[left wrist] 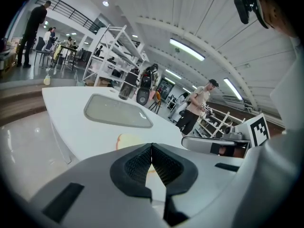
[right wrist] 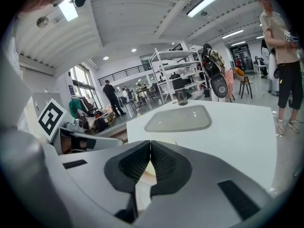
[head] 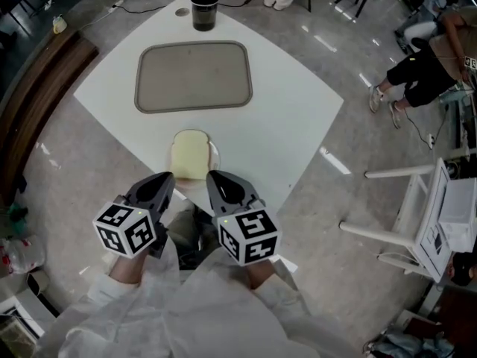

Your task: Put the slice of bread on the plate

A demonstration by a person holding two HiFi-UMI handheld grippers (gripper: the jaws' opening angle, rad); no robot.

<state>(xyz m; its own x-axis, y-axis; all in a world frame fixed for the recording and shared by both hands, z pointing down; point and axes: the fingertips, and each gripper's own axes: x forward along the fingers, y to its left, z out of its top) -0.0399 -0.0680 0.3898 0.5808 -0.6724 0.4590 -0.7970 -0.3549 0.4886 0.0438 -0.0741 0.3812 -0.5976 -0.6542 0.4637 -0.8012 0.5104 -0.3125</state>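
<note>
A pale slice of bread (head: 190, 157) lies on a small white plate (head: 216, 155) at the near corner of the white table (head: 298, 118). Both grippers hover just short of that corner, over the floor. My left gripper (head: 168, 177) is shut with nothing in it, its tip near the plate's left side. The right gripper (head: 212, 176) is likewise shut and holds nothing, close to the plate's right side. From the left gripper view the bread (left wrist: 124, 139) peeks out just beyond the closed jaws of the left gripper (left wrist: 152, 150). In the right gripper view the right gripper (right wrist: 150, 147) hides most of the plate.
A flat grey tray (head: 194, 77) lies in the middle of the table, with a black cup (head: 205, 4) at the far corner behind it. To the right on the floor stand a white rack (head: 425, 215) and seated people (head: 425, 66).
</note>
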